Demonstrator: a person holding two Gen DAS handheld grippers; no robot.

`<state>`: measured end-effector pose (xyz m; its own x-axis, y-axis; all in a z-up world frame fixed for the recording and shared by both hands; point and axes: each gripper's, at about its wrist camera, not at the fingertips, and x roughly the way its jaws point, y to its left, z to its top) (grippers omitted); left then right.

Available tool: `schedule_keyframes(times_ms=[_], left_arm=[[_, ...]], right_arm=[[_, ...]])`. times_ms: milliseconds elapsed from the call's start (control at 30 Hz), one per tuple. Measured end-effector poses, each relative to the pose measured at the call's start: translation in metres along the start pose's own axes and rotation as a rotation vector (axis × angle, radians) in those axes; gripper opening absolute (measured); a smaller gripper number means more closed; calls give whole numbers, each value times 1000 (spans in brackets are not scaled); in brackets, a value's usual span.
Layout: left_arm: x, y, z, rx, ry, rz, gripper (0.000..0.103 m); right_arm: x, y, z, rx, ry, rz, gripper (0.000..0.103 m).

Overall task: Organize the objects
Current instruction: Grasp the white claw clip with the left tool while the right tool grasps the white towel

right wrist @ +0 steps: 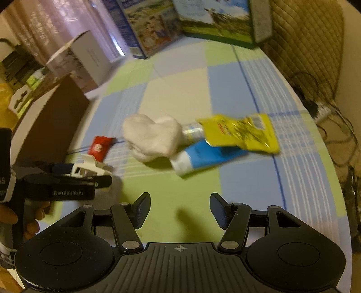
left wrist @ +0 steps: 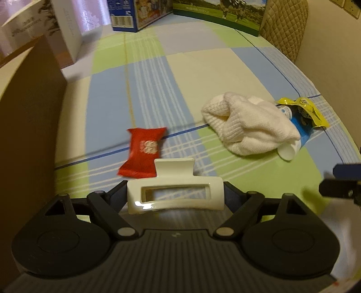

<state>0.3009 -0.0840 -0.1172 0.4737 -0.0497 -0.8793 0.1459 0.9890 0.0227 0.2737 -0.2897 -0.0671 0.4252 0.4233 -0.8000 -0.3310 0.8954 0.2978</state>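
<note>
Left tongs (right wrist: pixel 99 173) read "GenRobot.AI", clamp white hair clip (left wrist: pixel 175 193).

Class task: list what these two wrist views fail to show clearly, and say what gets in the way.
- Left tool fingertips: hidden behind the white hair clip, left wrist view.
- Blue tube: partly covered by the white cloth and yellow packet; print blurred.
- Brown box: cut off by the left edge; contents unseen.

Your worktop (left wrist: pixel 187 74) wears a checked cloth of blue, green and cream. On it you have a red packet (left wrist: pixel 144 151), a white knitted sock (left wrist: pixel 246 126) lying over a blue-and-white tube (right wrist: pixel 203 157), and a yellow packet (right wrist: pixel 243 133) touching that tube. Boxes (left wrist: pixel 133 13) stand along the far edge.
</note>
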Motion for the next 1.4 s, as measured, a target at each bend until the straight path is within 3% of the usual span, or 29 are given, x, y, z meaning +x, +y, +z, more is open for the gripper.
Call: schedule_keyframes(times_ms=[367,767,933,967,1000,1033,1200,1400], left_arm=[[-15,29,-13,-90,0,57,84],[-12,37,-10,-126,5,70,84],[-10,41,-9,-133,8,79,84],[-10,42,-9,-133,9,80,84],[-10,42,-9,-133,10,80,84],[-10,43,-9,-133,11,81,84],[-9,43,-11,-133,14,82,84],[-14,40,-16,-132,10,75,84]], right_arm=[[34,51,36,-300,-109,-9,56],[76,67,35,-490,-97,-88,55],[81,67,33,-521,-97,-102,43],[81,66,32,-527,-98,-100,36],[81,67,32,-531,-97,-91,21],[82,68,32,-531,-93,-87,18],[77,65,36,-487,-105,-62,7],[48,71,29,-450,-125,31,6]])
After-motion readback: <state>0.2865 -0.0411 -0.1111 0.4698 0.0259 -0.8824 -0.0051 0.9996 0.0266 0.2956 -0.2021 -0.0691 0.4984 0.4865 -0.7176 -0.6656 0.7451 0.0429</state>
